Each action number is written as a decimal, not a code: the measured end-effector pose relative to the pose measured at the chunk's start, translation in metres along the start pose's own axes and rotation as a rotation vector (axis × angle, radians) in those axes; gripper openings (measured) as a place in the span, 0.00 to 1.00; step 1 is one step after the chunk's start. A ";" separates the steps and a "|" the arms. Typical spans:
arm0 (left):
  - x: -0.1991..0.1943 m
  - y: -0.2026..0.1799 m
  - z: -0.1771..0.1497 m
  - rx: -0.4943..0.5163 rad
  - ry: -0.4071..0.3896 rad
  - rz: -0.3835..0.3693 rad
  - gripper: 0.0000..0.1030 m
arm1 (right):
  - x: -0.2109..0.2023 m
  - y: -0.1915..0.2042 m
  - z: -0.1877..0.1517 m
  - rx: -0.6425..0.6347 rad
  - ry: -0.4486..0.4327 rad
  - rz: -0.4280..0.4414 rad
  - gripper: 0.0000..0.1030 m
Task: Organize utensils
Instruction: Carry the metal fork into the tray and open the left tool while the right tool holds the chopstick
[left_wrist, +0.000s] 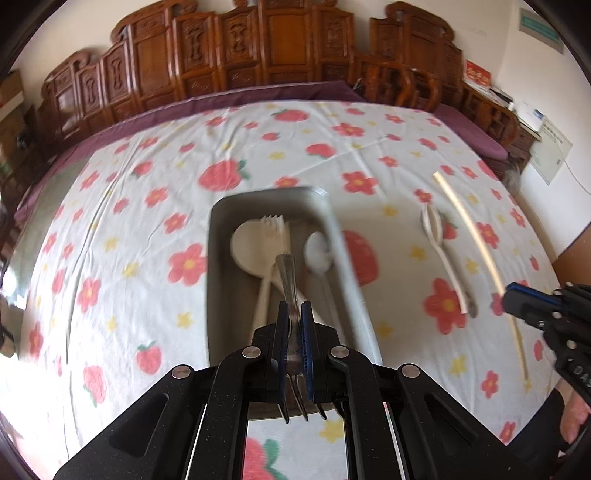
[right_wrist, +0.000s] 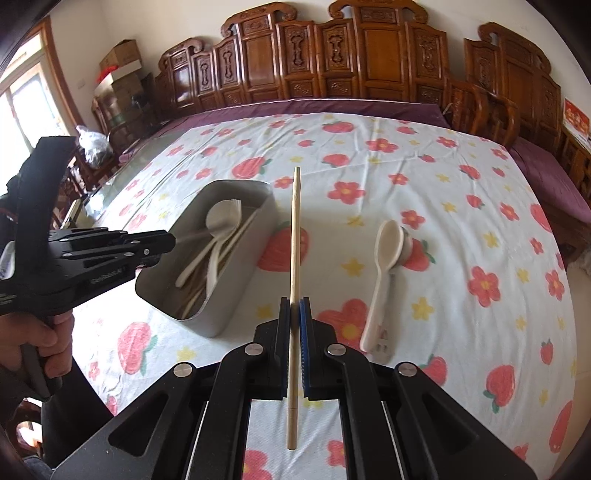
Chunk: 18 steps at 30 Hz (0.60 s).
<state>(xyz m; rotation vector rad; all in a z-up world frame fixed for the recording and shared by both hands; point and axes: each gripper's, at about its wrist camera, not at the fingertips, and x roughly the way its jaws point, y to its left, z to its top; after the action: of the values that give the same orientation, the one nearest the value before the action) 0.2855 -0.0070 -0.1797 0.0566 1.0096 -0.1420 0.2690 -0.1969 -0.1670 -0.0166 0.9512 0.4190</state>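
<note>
Left gripper (left_wrist: 294, 320) pinches a metal fork (left_wrist: 287, 280) by its neck, handle hanging over the gray metal tray (left_wrist: 221, 258), which holds a cream spoon (left_wrist: 248, 248), a cream plastic fork (left_wrist: 274, 227) and a white spoon (left_wrist: 317, 251); right of the tray on the flowered tablecloth (left_wrist: 129, 206) lies another cream utensil (left_wrist: 439, 243). Right gripper (right_wrist: 294, 321) is clamped on a wooden chopstick (right_wrist: 294, 236) just right of the tray (right_wrist: 243, 273), with a cream spoon (right_wrist: 384, 266) lying farther right.
</note>
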 end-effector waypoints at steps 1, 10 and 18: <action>0.002 0.003 -0.001 -0.007 0.002 0.001 0.06 | 0.001 0.003 0.001 -0.005 0.003 -0.001 0.06; 0.015 0.016 0.010 -0.037 -0.008 -0.031 0.06 | 0.004 0.020 0.006 -0.030 0.022 -0.017 0.06; 0.020 0.018 0.024 -0.040 -0.022 -0.040 0.06 | 0.009 0.023 0.008 -0.033 0.034 -0.025 0.06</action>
<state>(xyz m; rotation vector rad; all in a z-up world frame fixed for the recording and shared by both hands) 0.3180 0.0059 -0.1841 -0.0014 0.9914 -0.1583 0.2712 -0.1713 -0.1655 -0.0663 0.9770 0.4123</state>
